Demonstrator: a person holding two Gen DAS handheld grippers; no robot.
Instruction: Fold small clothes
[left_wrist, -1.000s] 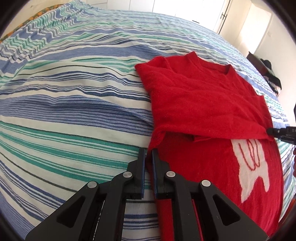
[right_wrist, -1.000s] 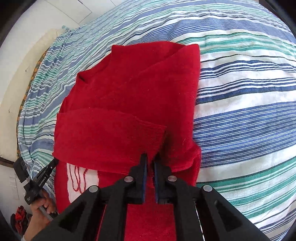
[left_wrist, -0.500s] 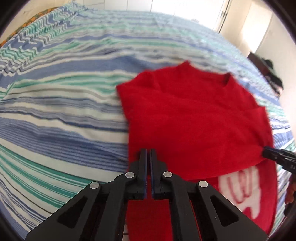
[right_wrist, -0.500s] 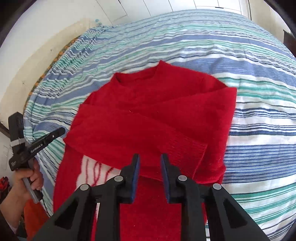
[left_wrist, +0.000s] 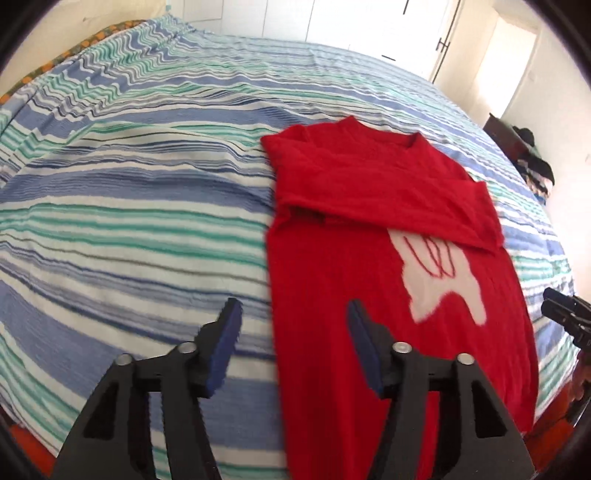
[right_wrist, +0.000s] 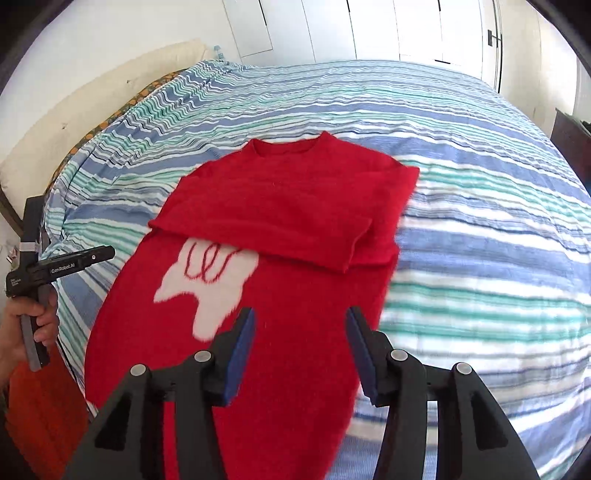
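A small red sweater (left_wrist: 369, 280) (right_wrist: 280, 295) with a white patch lies flat on the striped bedspread, both sleeves folded across its chest. My left gripper (left_wrist: 293, 314) hovers above the sweater's left edge near the hem, its jaws opening with nothing between them. My right gripper (right_wrist: 301, 319) hovers above the sweater's lower right side, its jaws also opening and holding nothing. In the right wrist view the left gripper (right_wrist: 107, 253) shows at the far left, held by a hand (right_wrist: 33, 325). The right gripper's fingers (left_wrist: 557, 306) peek in at the right edge of the left wrist view.
The blue, green and white striped bedspread (left_wrist: 129, 221) (right_wrist: 480, 221) covers the whole bed. A cream headboard (right_wrist: 74, 122) and white wardrobe doors (right_wrist: 369, 29) stand behind. Dark clothes (left_wrist: 532, 162) lie piled beside the bed at right. Something orange (right_wrist: 40, 406) sits by the bed's near edge.
Both grippers let go of the folded sleeves, opened and drew back and up toward the hem. The sleeves now lie crossed over the chest.
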